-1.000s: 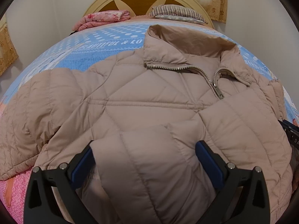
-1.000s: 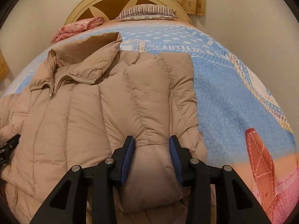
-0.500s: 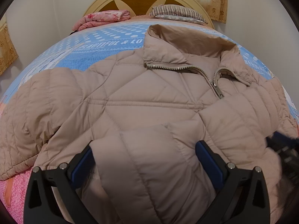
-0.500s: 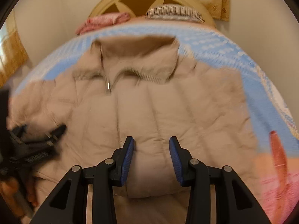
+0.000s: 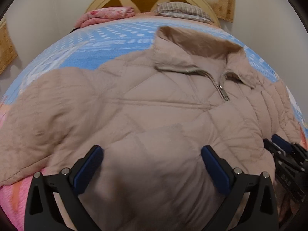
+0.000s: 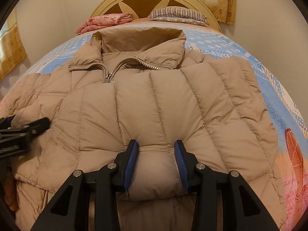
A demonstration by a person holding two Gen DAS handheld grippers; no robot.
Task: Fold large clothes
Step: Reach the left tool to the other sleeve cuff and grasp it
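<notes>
The quilted jacket [image 6: 154, 100] is lying zipped on the bed [image 6: 273, 96]. The right gripper [image 6: 155, 160] is pinching a folded sleeve cuff, probably carrying it across the chest. The left gripper [image 5: 152, 165] is gaping wide, pressing padding down.

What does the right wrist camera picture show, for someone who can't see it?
The right hand-held gripper pinches a folded sleeve of a puffy beige quilted jacket spread on a bed with a blue dotted cover. The left hand-held gripper pokes in from the left edge.
</notes>
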